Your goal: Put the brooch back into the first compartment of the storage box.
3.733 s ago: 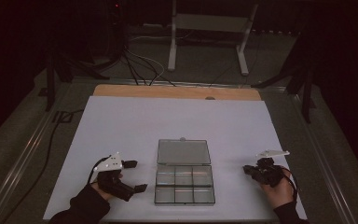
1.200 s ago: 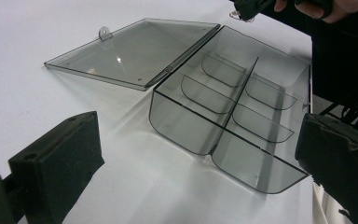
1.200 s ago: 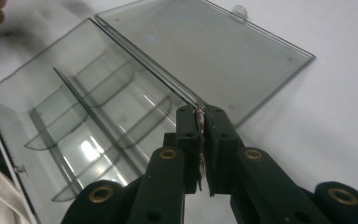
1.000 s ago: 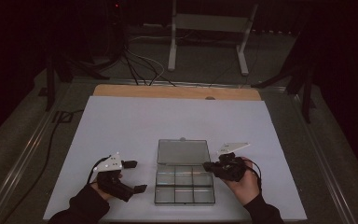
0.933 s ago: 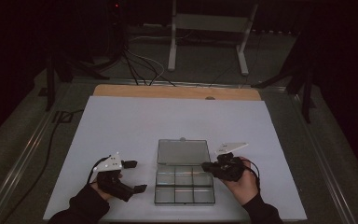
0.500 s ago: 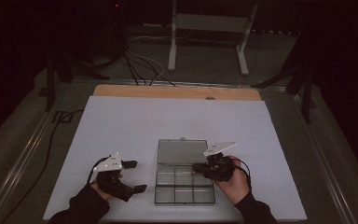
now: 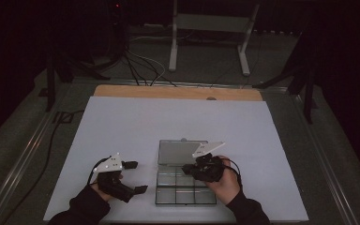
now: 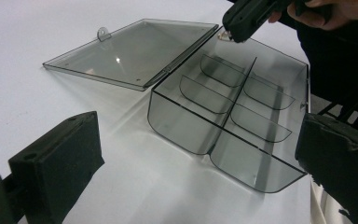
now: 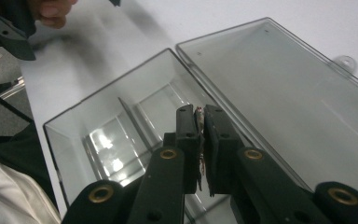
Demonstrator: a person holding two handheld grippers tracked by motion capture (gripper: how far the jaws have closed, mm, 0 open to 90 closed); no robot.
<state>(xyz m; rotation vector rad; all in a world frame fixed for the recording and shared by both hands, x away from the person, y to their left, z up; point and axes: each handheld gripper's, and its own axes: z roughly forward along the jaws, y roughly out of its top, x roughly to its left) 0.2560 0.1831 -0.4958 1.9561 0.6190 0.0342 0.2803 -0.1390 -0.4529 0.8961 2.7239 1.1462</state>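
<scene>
Box (image 7: pixel 185 180): clear, divided into compartments, lid (image 7: pixel 182 152) laid flat open behind it, near the front edge of the surface (image 7: pixel 168 122).
Right tool (image 7: pixel 186 168): over the box's back compartments by the hinge, jaws pressed together on a thin small item (image 9: pixel 199 140); what it is, I cannot tell.
Left tool (image 7: pixel 136 177): just left of the box, jaws spread, nothing between.
Room: bare surface beyond the lid and to both sides.
</scene>
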